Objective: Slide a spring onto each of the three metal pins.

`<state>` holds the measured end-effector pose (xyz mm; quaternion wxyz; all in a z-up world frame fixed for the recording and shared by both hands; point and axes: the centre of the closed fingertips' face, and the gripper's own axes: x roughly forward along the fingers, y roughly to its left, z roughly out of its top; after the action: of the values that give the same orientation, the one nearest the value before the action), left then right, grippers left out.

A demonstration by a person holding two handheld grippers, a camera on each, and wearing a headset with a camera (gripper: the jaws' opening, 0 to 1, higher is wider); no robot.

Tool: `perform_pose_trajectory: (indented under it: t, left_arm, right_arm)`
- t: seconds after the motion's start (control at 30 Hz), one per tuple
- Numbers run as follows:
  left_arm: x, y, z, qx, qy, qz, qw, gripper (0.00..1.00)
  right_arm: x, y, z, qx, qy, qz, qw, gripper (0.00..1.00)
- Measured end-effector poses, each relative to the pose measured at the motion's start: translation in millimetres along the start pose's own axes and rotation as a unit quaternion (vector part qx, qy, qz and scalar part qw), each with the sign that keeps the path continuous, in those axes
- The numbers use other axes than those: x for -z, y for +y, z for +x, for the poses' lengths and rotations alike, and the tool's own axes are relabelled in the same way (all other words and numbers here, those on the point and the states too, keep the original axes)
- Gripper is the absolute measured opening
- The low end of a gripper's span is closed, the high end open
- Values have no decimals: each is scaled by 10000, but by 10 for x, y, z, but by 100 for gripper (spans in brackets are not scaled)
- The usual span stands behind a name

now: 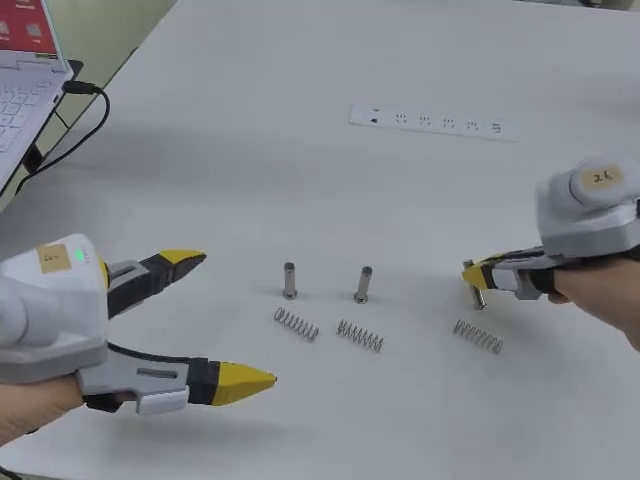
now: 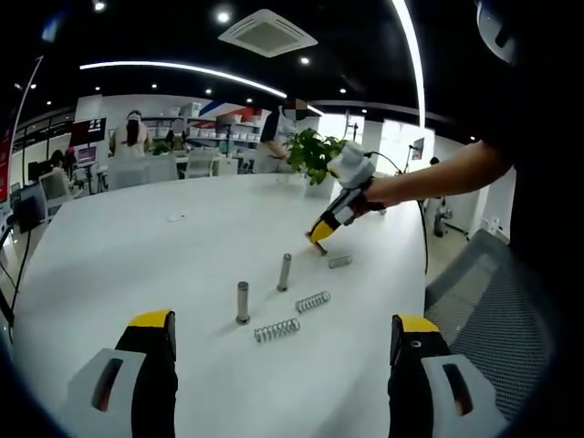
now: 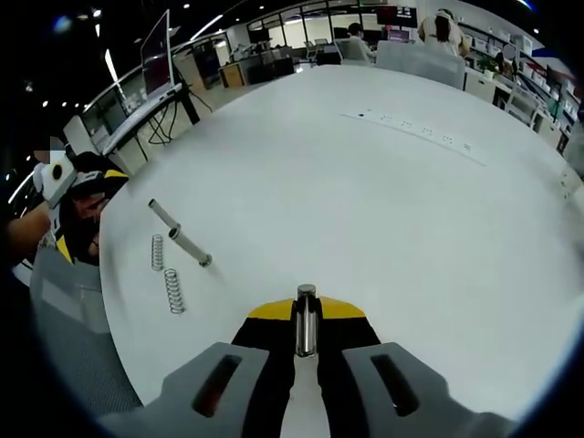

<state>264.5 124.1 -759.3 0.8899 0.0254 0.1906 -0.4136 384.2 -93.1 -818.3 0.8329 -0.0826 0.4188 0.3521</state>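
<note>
Two metal pins stand upright on the white table, one on the left [image 1: 289, 281] and one in the middle [image 1: 363, 284]. My right gripper [image 1: 470, 274] is shut on the third pin [image 3: 306, 319], which hangs just over the table at the right. Three springs lie flat: the left spring [image 1: 296, 323], the middle spring [image 1: 360, 336] and the right spring [image 1: 477, 336], each just in front of a pin. My left gripper [image 1: 238, 318] is open wide at the lower left, nothing between its yellow fingertips [image 2: 152, 321]. In the left gripper view the right gripper [image 2: 325, 225] shows beyond the pins [image 2: 243, 302].
A white power strip [image 1: 432, 122] lies farther back on the table [image 1: 300, 180]. A laptop [image 1: 22, 70] with a black cable [image 1: 75, 125] sits at the far left edge. People sit at desks in the office beyond.
</note>
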Motion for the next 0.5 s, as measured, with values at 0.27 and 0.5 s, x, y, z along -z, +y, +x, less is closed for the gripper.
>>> perform_pose_trajectory:
  t: [0.27, 0.5]
  left_arm:
    - [-6, -4, 3, 14, 14, 11, 10000, 95]
    - [-23, -21, 20, 48, 19, 30, 10000, 95]
  right_arm:
    - [-23, 9, -38, -6, -266, 11, 9996, 5]
    - [-36, 25, -68, -18, -388, -37, 9992, 5]
